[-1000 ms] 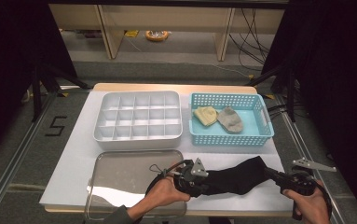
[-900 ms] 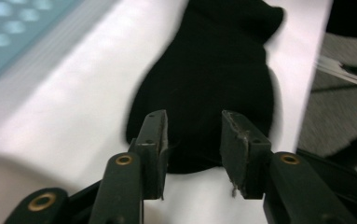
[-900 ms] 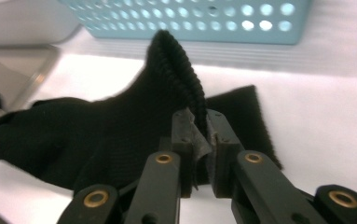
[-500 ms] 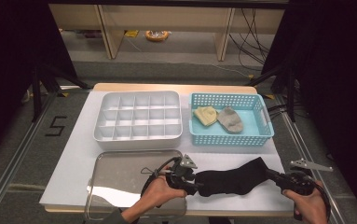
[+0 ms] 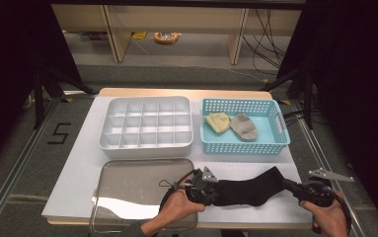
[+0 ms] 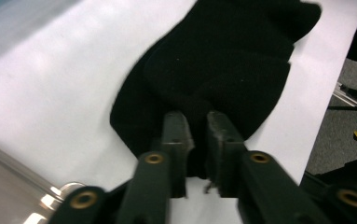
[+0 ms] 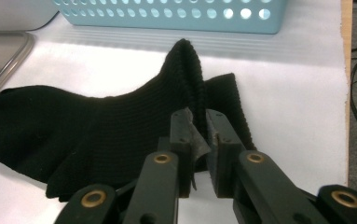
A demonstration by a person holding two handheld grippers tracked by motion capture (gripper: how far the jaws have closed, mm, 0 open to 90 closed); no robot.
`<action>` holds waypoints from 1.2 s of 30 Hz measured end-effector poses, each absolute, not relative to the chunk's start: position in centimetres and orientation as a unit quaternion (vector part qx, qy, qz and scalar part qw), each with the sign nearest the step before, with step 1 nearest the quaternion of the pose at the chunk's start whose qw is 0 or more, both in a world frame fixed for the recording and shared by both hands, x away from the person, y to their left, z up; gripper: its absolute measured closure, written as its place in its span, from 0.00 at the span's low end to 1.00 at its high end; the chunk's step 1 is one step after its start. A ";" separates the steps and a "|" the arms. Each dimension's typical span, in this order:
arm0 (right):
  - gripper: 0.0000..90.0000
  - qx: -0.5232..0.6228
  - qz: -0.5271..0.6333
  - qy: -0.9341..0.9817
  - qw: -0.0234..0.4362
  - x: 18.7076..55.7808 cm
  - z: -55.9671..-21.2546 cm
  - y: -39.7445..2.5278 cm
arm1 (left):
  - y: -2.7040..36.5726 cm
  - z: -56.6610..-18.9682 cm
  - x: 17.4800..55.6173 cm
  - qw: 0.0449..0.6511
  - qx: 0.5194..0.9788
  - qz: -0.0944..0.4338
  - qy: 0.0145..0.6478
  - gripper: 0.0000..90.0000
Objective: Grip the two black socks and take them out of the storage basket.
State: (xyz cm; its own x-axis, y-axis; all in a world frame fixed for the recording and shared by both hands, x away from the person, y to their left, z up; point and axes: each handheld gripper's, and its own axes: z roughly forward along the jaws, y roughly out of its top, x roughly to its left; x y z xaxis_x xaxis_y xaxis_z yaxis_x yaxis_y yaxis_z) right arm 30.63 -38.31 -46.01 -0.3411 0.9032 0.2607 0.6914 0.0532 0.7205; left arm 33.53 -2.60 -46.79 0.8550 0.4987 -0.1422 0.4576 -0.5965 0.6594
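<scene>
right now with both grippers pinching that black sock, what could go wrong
1. The left gripper and right gripper each pinch only a small fold at opposite ends of the black sock, so pulling apart could slip an end free.
2. The sock lies close to the table's near edge, so a dropped end might slide off.
3. The left hand sits over the metal tray, whose rim could snag the trailing cable.

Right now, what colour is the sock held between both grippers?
Plain black knitted sock, best seen in the right gripper view.
</scene>
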 end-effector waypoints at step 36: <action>0.66 0.581 0.355 0.710 0.181 30.6 -45.5 -37.6 | -0.5 -46.4 35.1 0.374 0.870 0.033 0.320 0.58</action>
